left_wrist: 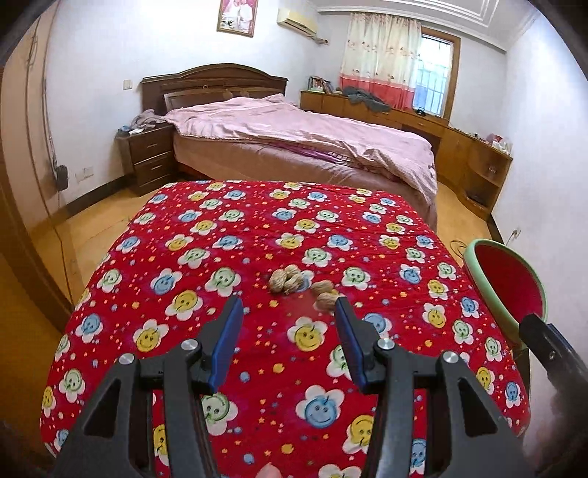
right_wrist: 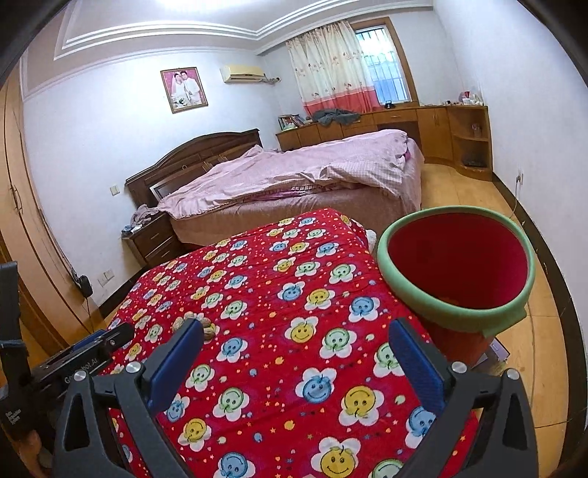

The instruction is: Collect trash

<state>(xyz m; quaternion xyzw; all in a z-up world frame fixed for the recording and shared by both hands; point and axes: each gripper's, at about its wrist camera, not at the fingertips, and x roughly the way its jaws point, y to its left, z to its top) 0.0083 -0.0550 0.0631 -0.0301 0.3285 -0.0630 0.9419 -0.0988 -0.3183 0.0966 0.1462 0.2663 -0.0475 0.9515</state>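
Nutshells [left_wrist: 301,285], perhaps 5, on quilt [left_wrist: 257,235]

A bedroom with pale walls [right_wrist: 92,139] and a moulded white ceiling [right_wrist: 165,33]. A dark wooden bed [left_wrist: 279,139] carries a rumpled pink quilt, with a nightstand [left_wrist: 149,158] beside it. Light wooden cabinets [right_wrist: 433,125] run under a barred window [right_wrist: 382,70] with a cream-and-red curtain [right_wrist: 330,70]. The floor [right_wrist: 463,187] is yellow wood. A framed photo [right_wrist: 183,89] and an air conditioner [right_wrist: 243,73] hang on the wall.
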